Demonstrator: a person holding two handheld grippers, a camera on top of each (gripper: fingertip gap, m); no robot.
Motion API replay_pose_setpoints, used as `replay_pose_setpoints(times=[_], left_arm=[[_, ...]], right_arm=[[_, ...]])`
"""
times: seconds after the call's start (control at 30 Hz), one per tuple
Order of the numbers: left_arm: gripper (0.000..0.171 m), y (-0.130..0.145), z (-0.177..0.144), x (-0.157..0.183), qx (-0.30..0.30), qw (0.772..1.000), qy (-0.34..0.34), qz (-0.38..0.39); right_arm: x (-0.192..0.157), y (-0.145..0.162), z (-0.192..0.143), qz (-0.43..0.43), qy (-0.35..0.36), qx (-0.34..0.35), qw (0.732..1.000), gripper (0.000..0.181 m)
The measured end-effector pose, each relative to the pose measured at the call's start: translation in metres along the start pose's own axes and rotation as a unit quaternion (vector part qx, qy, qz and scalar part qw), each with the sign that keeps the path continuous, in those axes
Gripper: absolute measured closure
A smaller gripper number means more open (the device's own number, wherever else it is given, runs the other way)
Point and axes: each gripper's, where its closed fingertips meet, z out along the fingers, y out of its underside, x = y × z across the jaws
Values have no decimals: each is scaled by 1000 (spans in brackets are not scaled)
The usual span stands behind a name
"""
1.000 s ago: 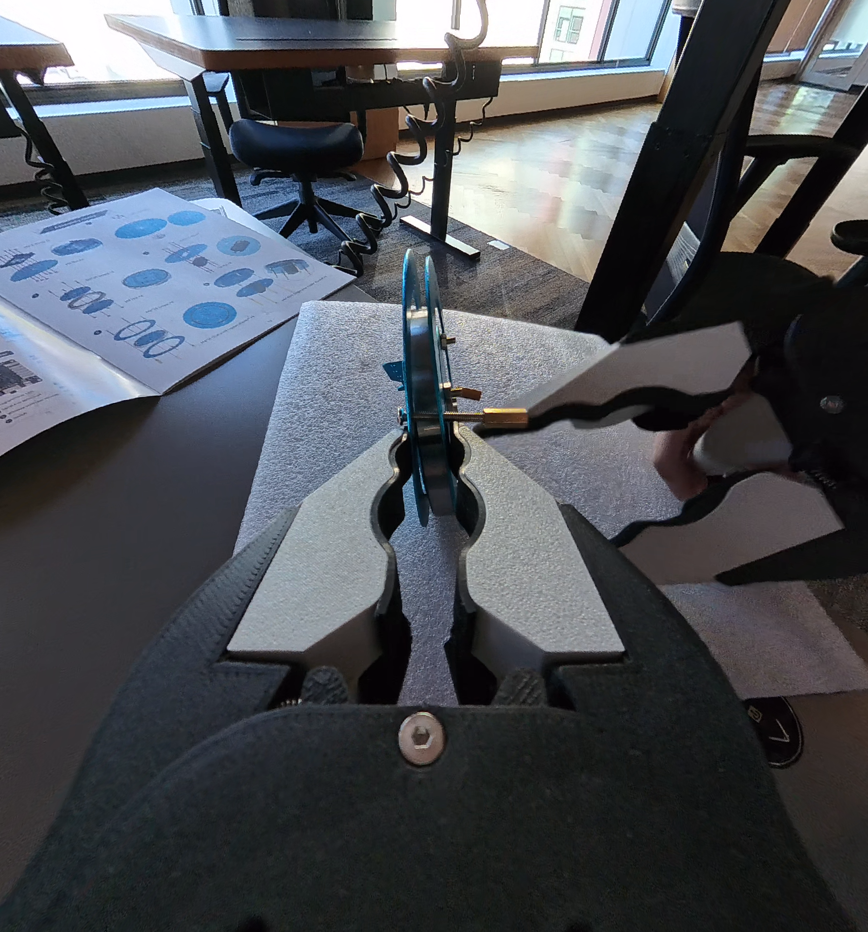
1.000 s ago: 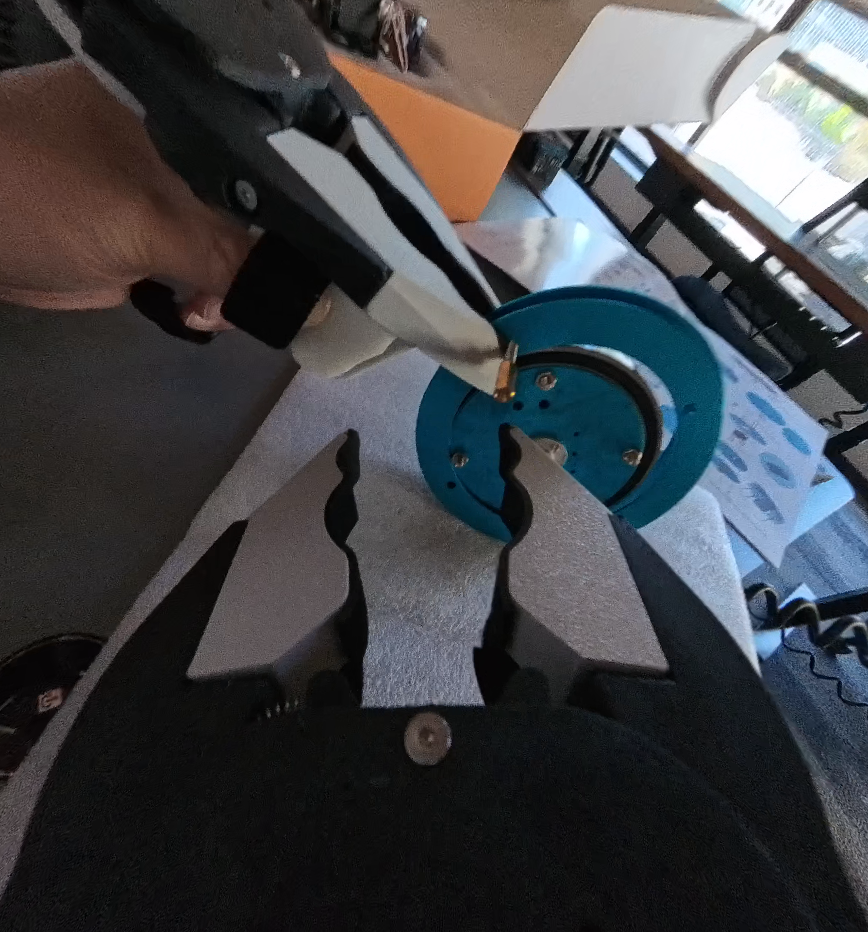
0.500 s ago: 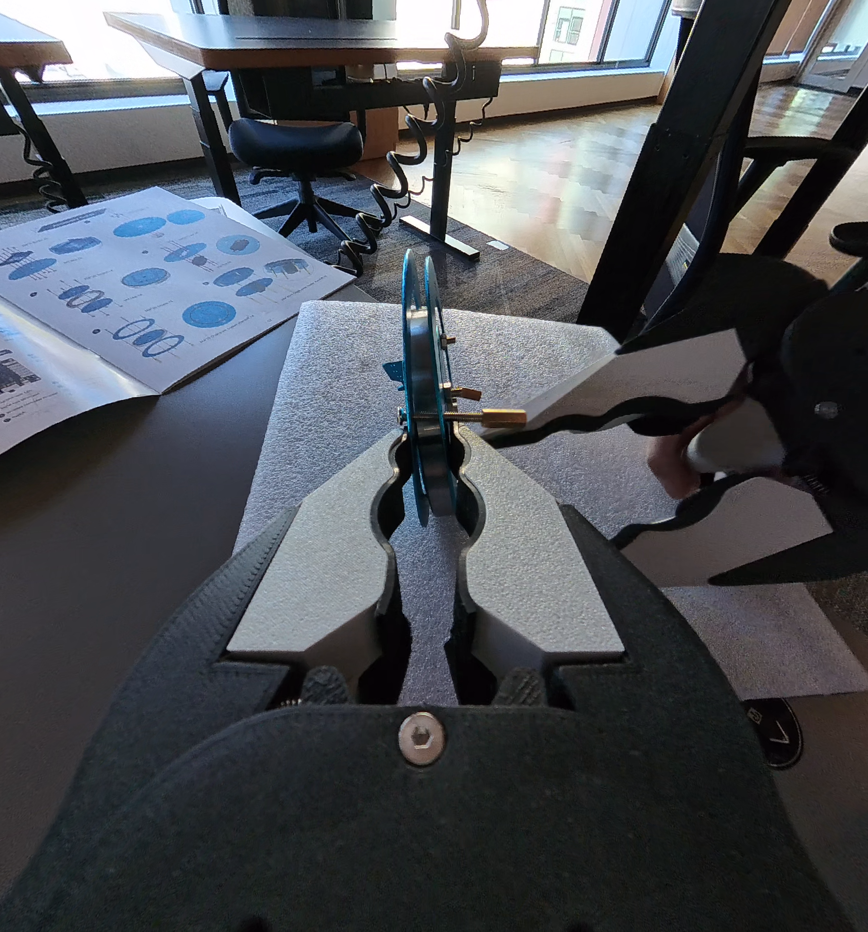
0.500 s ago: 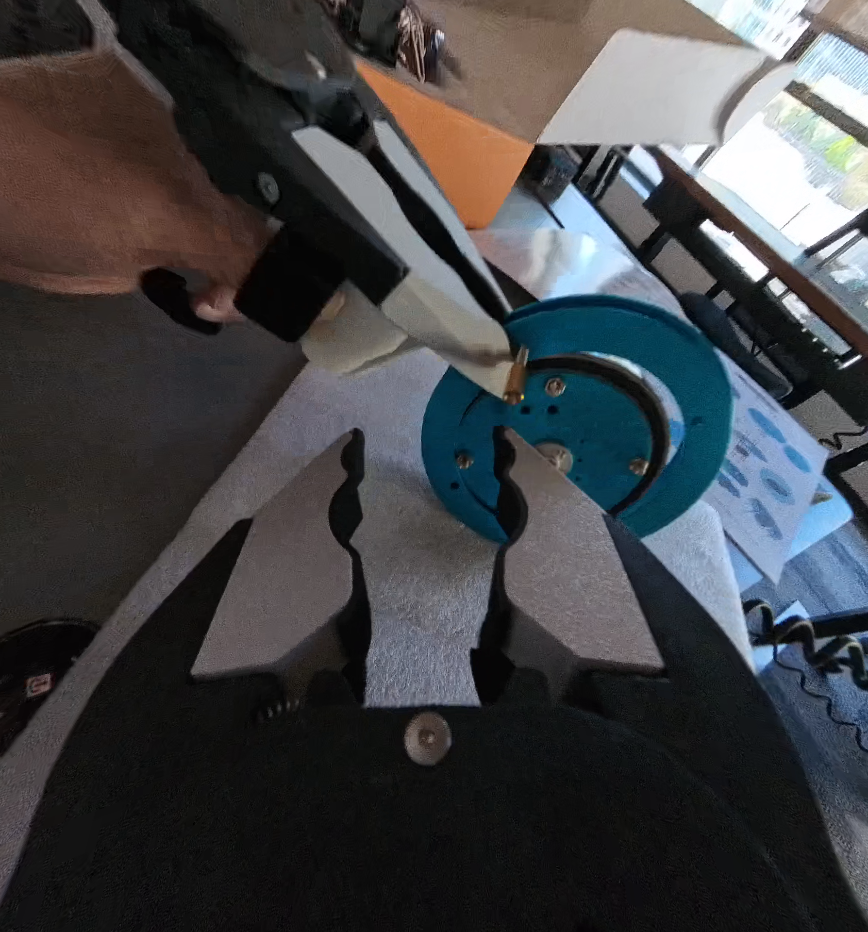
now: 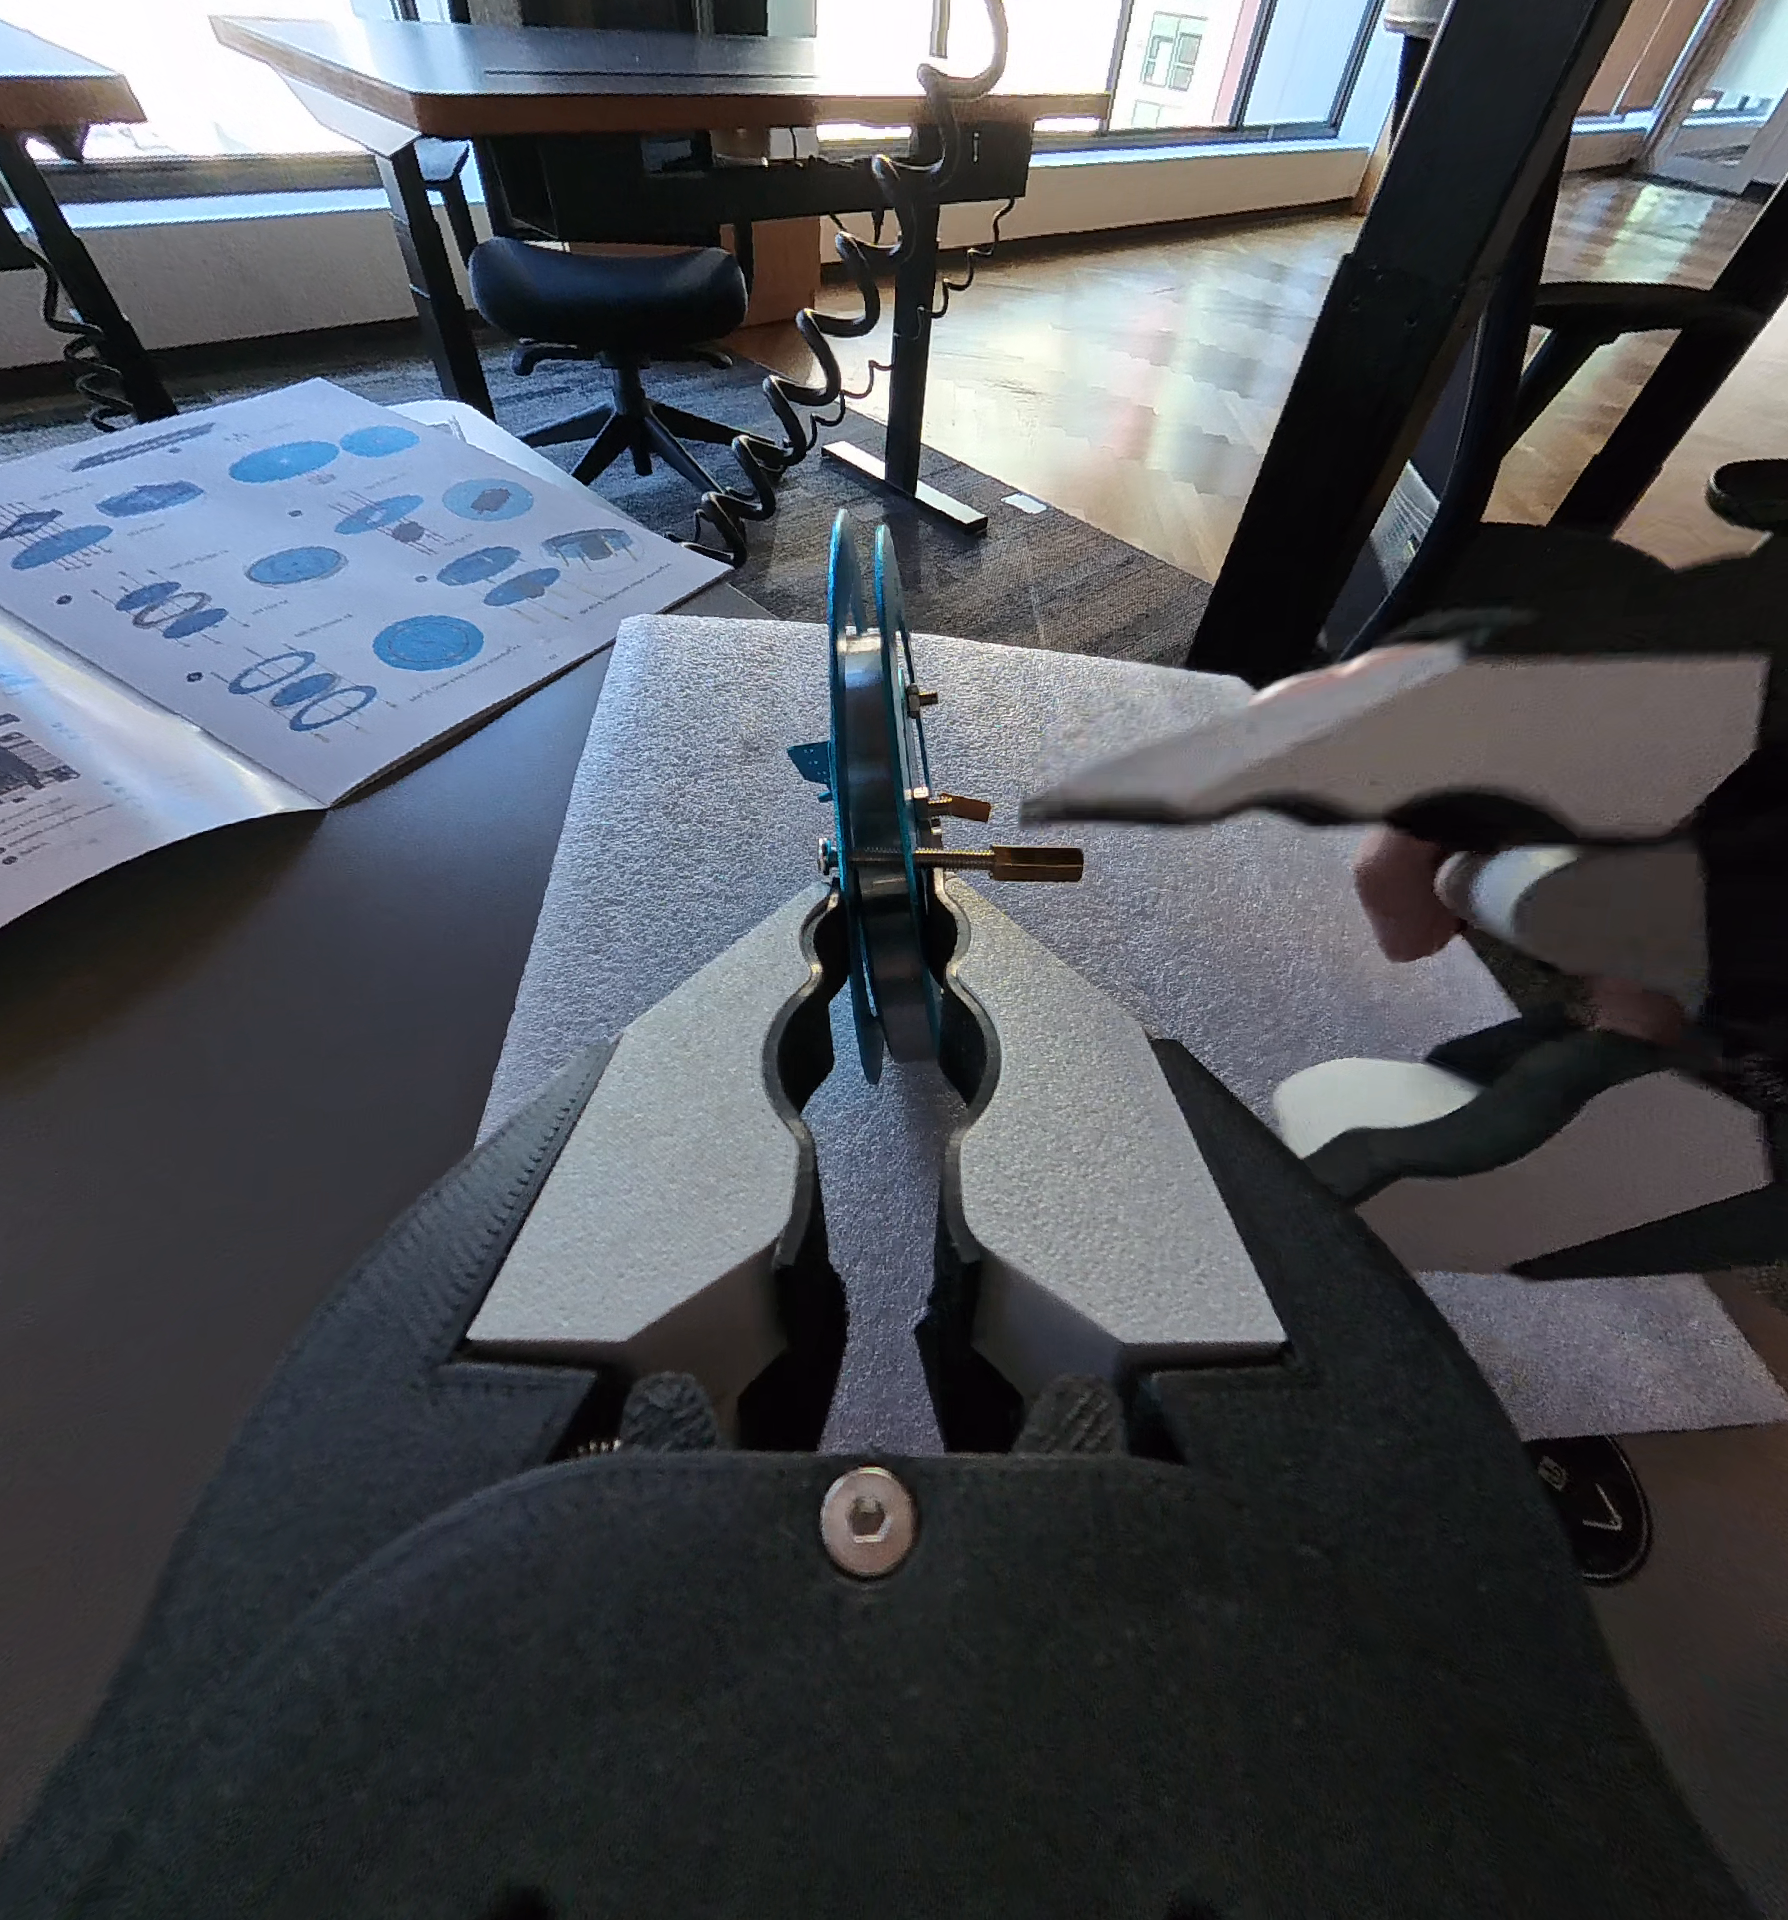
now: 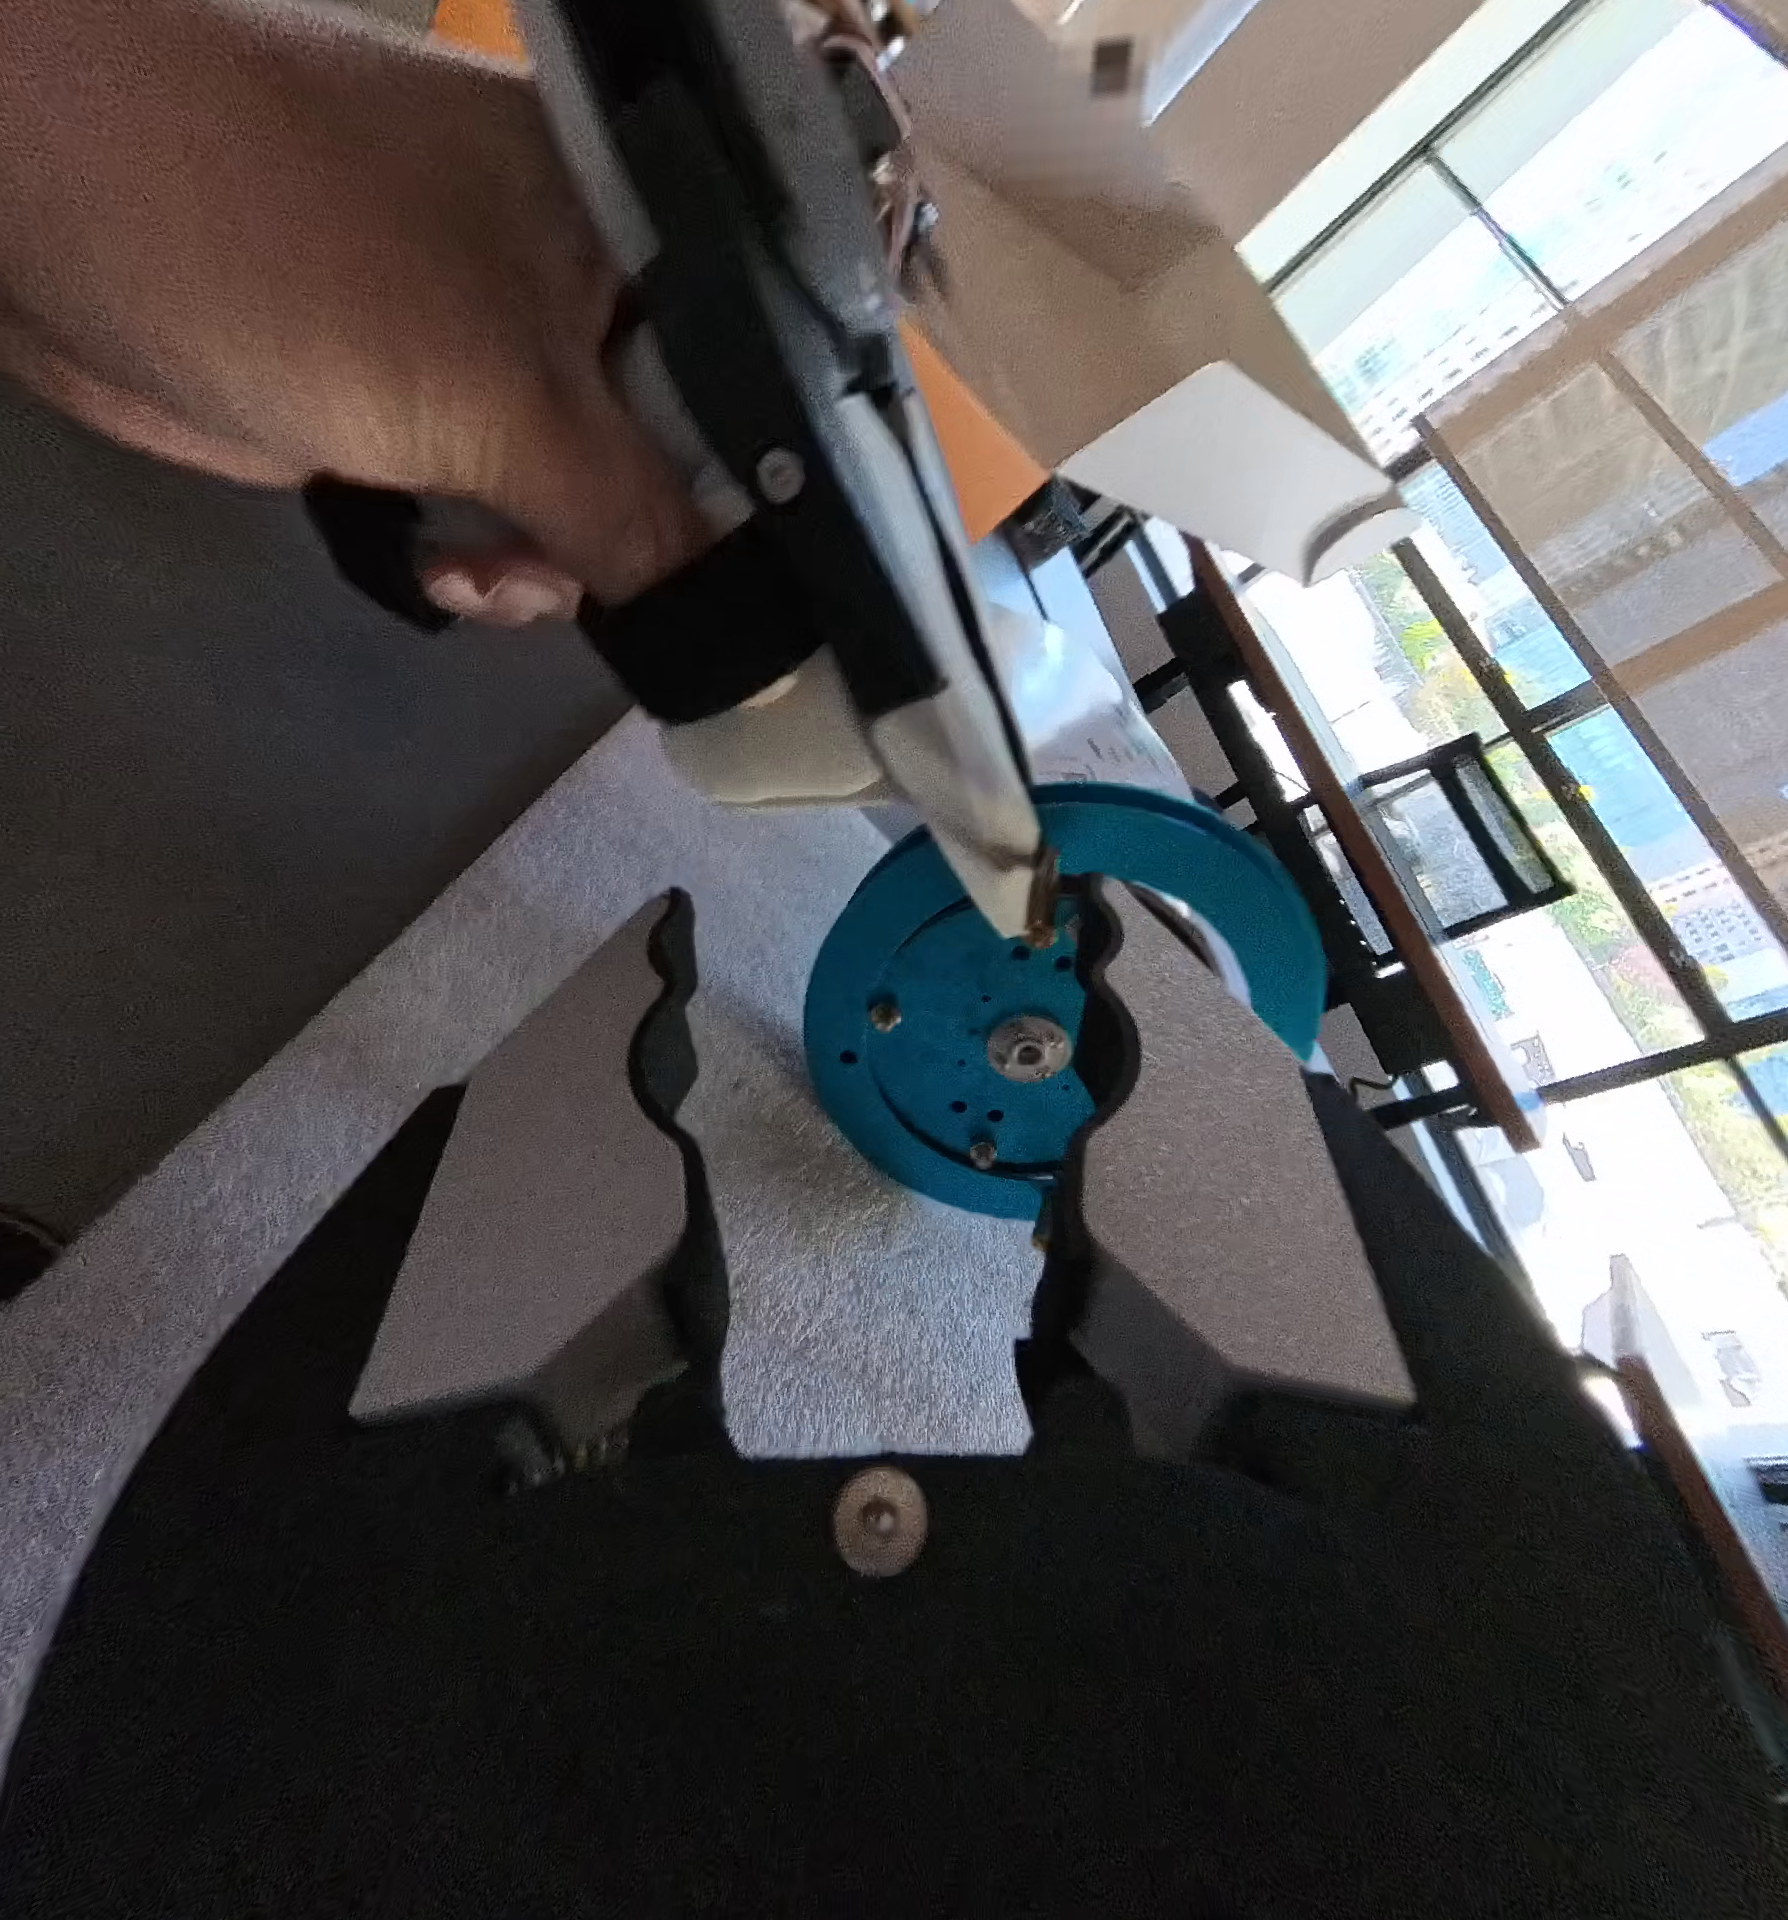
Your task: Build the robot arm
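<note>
Blue disc assembly (image 5: 882,894) upright on edge, brass standoff (image 5: 1035,862) pointing right

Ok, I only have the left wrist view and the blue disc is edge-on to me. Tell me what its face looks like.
Observer: In the right wrist view the blue disc is face-on, with a silver hub at the centre of a round inner plate.
Operator: Count the brass posts on that face.
Observer: Three brass posts show. One finger of the open right gripper covers the rest of the face, so there may be more.
Operator: Check what is behind my left gripper.
Observer: A hand grips the left gripper just behind its fingers, which are clamped on the disc.
</note>
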Motion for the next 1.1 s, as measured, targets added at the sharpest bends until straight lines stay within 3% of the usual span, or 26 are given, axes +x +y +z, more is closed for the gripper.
replay_pose_setpoints(times=[0.07, 0.13, 0.27, 0.33, 0.4, 0.53, 0.63, 0.73, 0.8, 0.97, 1.1], left_arm=[[159, 0, 0, 0, -1, 1000, 0, 0], [159, 0, 0, 0, 0, 1000, -1, 2], [159, 0, 0, 0, 0, 1000, 0, 0], [159, 0, 0, -1, -1, 1000, -1, -1], [159, 0, 0, 0, 0, 1000, 0, 0], [159, 0, 0, 0, 0, 1000, 0, 1], [159, 0, 0, -1, -1, 1000, 0, -4], [159, 0, 0, 1, -1, 1000, -1, 5], [159, 0, 0, 1, -1, 1000, -1, 5], [159, 0, 0, 0, -1, 1000, 0, 2], [159, 0, 0, 1, -1, 1000, 1, 3]], right_arm=[[-4, 13, 5, -34, 7, -20, 999, 107], [-3, 22, 7, -6, -7, -45, 999, 108], [3, -1, -1, 1, 7, 5, 1000, 118], [-3, 10, 3, -6, -2, -18, 1000, 111], [-3, 21, 4, 5, -13, -43, 999, 117], [7, -3, -5, 13, 5, 11, 1000, 128], [6, 5, 0, 15, 1, -4, 1000, 124], [16, 1, -2, 55, -6, -2, 998, 132], [20, -6, -4, 31, 6, 10, 999, 133], [2, 26, 5, -21, -25, -56, 998, 132], [7, 4, 0, -10, -1, -8, 1000, 130]])
